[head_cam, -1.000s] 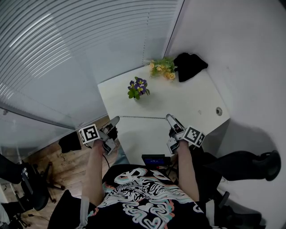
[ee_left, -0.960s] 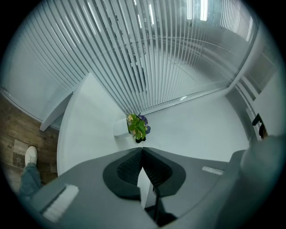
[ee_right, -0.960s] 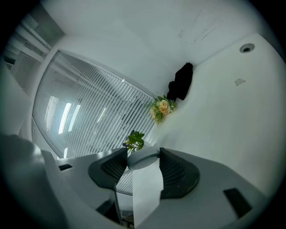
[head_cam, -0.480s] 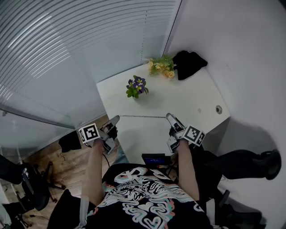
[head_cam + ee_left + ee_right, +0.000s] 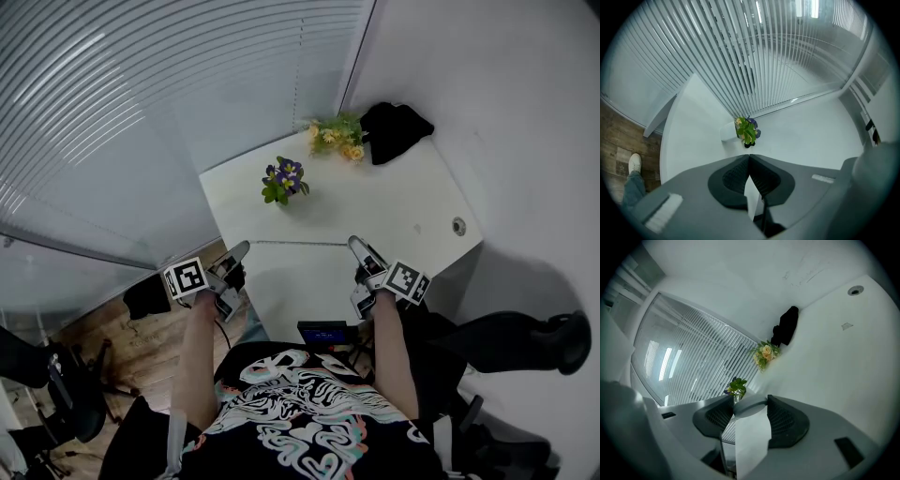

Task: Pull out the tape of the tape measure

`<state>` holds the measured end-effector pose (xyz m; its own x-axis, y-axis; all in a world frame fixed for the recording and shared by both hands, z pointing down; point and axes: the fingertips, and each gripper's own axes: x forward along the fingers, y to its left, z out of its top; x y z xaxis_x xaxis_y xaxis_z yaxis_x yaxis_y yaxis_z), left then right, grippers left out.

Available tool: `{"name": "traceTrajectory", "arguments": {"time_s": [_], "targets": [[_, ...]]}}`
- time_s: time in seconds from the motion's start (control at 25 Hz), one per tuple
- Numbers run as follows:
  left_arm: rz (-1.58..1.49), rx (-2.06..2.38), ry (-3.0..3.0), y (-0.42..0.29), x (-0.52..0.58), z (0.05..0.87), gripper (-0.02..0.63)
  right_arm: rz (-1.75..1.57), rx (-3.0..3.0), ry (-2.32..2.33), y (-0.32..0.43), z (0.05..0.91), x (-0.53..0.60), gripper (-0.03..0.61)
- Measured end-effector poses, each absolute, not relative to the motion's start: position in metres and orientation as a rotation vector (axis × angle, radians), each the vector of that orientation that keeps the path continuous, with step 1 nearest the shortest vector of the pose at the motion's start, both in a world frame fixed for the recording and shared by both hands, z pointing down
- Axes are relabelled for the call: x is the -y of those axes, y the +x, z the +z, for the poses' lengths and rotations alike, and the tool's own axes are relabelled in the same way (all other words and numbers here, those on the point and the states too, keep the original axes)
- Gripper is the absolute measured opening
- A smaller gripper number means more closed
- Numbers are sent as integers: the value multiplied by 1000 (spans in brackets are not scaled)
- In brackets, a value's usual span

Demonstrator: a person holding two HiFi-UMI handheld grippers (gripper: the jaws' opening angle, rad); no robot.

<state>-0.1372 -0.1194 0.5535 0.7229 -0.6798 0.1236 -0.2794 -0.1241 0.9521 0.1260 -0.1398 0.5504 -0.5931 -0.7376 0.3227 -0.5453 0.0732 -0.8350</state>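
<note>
No tape measure shows in any view. My left gripper (image 5: 236,253) is held level beside the left edge of the white table (image 5: 394,216). In the left gripper view its jaws (image 5: 749,157) are shut tip to tip with nothing between them. My right gripper (image 5: 355,247) hangs over the table's near edge. In the right gripper view it (image 5: 751,405) stands open, and only the white table top shows through the gap.
A purple-flowered plant (image 5: 284,180) stands at the table's left side. Yellow flowers (image 5: 337,139) and a black cloth (image 5: 394,131) sit in the far corner, with a round cable hole (image 5: 458,226) at the right. Blinds and a white wall border the table. A small blue-screened device (image 5: 322,334) is at my chest.
</note>
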Motion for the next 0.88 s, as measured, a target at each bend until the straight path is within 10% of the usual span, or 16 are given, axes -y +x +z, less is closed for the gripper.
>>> {"name": "traceTrajectory", "arguments": {"time_s": [0.88], "targets": [[-479,837,1679,-173,123,556,2,-1530,-2113,-1377,140,558,135,227]]}}
